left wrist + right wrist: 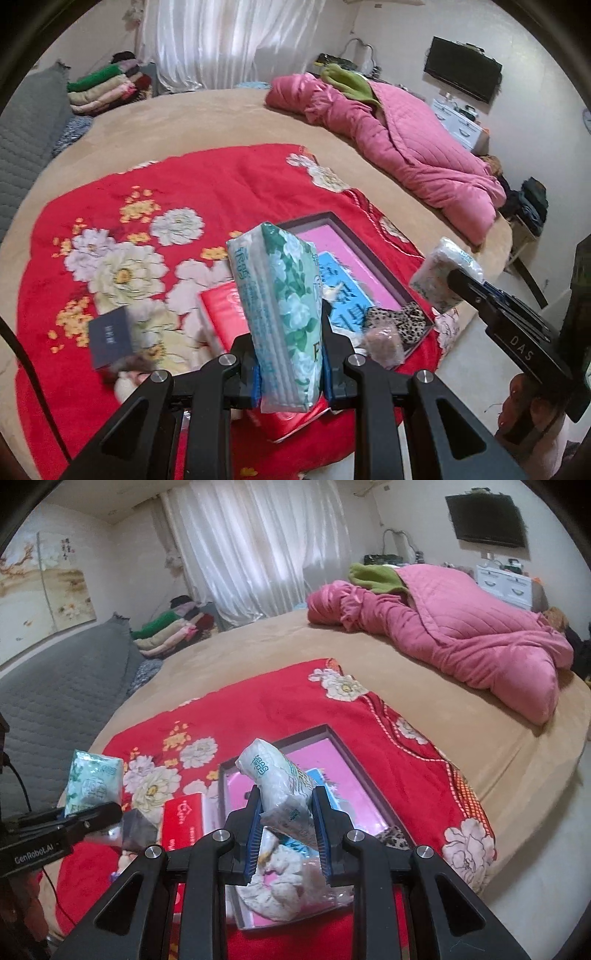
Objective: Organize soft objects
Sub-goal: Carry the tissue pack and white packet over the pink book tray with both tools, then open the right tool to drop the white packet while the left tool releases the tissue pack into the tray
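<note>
Here the left claw [290,373] is clamped narrowly on a green floral tissue pack [280,314], which stands upright out of its jaws above the red floral blanket [155,192]; beneath and ahead of that claw lie a red tissue pack [221,314] and, off to its left, a small dark blue booklet [110,338]. Just right of the left claw, and directly under the right one, sits the dark-rimmed box [273,734] with its pink floor, already holding a blue pack [343,291], a leopard-print cloth [399,317] and a pale crumpled item [288,890]. The right claw [288,823] is pinched shut on a white tissue pack [277,775], tilted up and to the left.

By my reading, the step is carrying both packs to the box; it would go best one claw at a time, each pack lowered flat onto bare pink floor at the far end before the jaws part, so nothing tips onto the rim. The near half of the box looks crowded; the far half is open. To the right of the right claw the blanket ends and the bed's edge falls away, so room there is short; the tan bed surface beyond both claws is wide and free.
</note>
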Motion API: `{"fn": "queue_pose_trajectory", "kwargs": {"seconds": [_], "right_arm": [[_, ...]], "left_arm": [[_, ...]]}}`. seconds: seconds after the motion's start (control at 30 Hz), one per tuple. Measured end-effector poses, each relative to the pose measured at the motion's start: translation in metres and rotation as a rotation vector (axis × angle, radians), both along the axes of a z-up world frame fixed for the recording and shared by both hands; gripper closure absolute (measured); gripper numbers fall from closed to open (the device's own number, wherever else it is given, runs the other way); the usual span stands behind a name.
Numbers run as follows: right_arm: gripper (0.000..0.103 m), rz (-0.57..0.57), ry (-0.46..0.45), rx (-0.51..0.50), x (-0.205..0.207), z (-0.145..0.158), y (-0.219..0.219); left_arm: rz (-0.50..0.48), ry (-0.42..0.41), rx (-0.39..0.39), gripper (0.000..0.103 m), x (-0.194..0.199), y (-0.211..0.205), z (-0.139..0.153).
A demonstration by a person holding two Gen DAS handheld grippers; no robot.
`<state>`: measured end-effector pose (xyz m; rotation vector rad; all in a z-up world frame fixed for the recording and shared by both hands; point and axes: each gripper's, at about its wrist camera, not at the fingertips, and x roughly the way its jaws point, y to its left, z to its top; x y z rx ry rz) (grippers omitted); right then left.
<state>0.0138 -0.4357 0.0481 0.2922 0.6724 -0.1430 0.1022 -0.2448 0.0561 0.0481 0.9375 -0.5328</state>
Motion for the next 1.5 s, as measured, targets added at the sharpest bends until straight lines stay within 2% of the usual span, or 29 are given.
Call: {"fn": "queue_pose_trajectory", "kwargs": {"seconds": [0.33, 0.63, 0.83, 0.97, 1.5], "right_arm": [[0.077, -0.067, 0.027, 0.001, -0.001, -0.022, -0.022], [0.077, -0.095, 0.057, 0.009, 0.003, -0.043, -0.037], [0.077, -0.109, 0.087, 0.002, 0.008, -0.055, -0.044], [0.077, -0.105, 0.109, -0.003, 0.012, -0.064, -0.046], [0.076, -0.123, 0.202, -0.141, 0.031, -0.099, -0.042]], "left_arm": [[-0.092, 0.077, -0.009, 0.079, 0.004, -0.042, -0.037], [-0.158, 0.138, 0.028, 0.079, 0.003, -0.073, -0.073], [-0.169, 0.167, 0.051, 0.079, 0.003, -0.083, -0.091], [-0.178, 0.184, 0.059, 0.079, 0.004, -0.087, -0.098], [-0.205, 0.216, 0.093, 0.079, 0.004, -0.095, -0.117]]}}
